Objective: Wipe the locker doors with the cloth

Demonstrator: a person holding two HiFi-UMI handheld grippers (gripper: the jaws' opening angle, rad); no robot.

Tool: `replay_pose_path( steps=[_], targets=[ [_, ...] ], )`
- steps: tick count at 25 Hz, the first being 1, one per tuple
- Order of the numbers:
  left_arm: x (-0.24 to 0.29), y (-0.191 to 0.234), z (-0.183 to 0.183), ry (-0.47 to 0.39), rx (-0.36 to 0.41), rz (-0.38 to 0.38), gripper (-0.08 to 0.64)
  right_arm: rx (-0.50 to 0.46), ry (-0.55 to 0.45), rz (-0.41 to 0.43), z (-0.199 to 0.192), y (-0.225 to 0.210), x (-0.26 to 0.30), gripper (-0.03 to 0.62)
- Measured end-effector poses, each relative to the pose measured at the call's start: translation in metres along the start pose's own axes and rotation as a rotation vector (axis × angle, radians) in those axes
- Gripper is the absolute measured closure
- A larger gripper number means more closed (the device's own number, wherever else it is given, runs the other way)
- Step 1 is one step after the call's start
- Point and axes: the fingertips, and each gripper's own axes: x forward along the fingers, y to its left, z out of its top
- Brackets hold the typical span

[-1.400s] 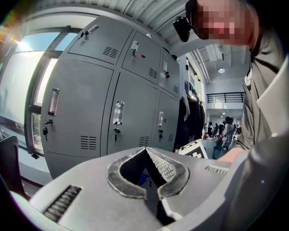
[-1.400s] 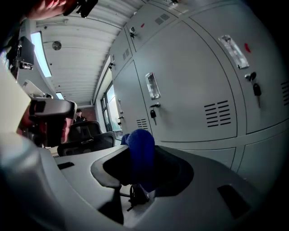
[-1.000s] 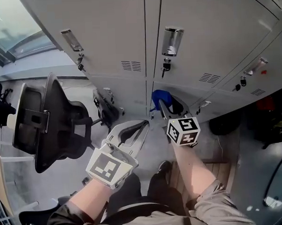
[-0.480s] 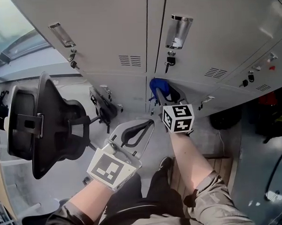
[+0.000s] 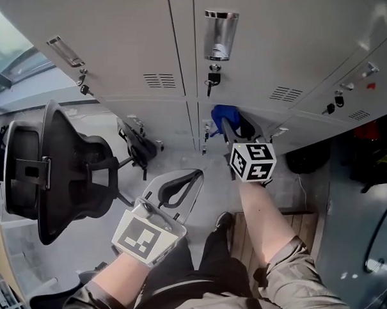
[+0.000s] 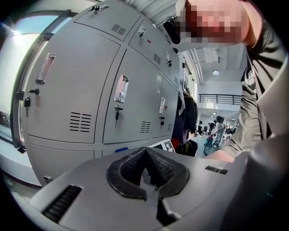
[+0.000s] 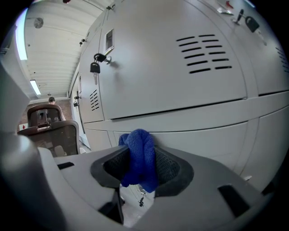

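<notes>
Sliding rightward since half a second ago, the right gripper [image 5: 226, 125] now has its blue cloth [image 7: 140, 155] clear of the vertical seam between the lockers, where earlier it sat almost on that seam. The left gripper [image 5: 196, 176] has sunk a little in the head view.

Nearest the camera, both forearms reach forward over dark trousers. The left gripper hangs in the air in front of the person, well short of the lockers. Its jaws are pressed together at the tips with nothing between the pads.

Farther out, the right gripper stretches ahead with its marker cube facing the camera. It is clenched on the cloth, which bulges up between the jaws as a bunched wad. The cloth is at the top of a lower locker door, just under the horizontal gap below the upper row. Whether it touches the metal cannot be told.

Above it the grey locker doors [image 5: 125, 45] stand closed, with vent slots low on each. The door right above the cloth carries a shiny handle [image 5: 217, 34] with a key [image 5: 210, 79] in the lock beneath. Off to the left, a black office chair [image 5: 60, 169] stands on the floor near the lockers.
</notes>
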Motion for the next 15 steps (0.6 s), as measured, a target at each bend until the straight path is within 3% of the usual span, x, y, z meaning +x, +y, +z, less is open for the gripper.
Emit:
replay_pose_path(
  steps=[3,15],
  targets=[
    [0.012,-0.013,-0.003,-0.005,-0.025,-0.024,0.554,-0.001,-0.007,-0.022,0.001,-0.027,-0.015,0.437],
    [0.047,-0.056,-0.019,0.032,0.026,-0.099,0.554,0.028,-0.031,-0.145,0.003,-0.128,-0.076,0.439]
  ],
)
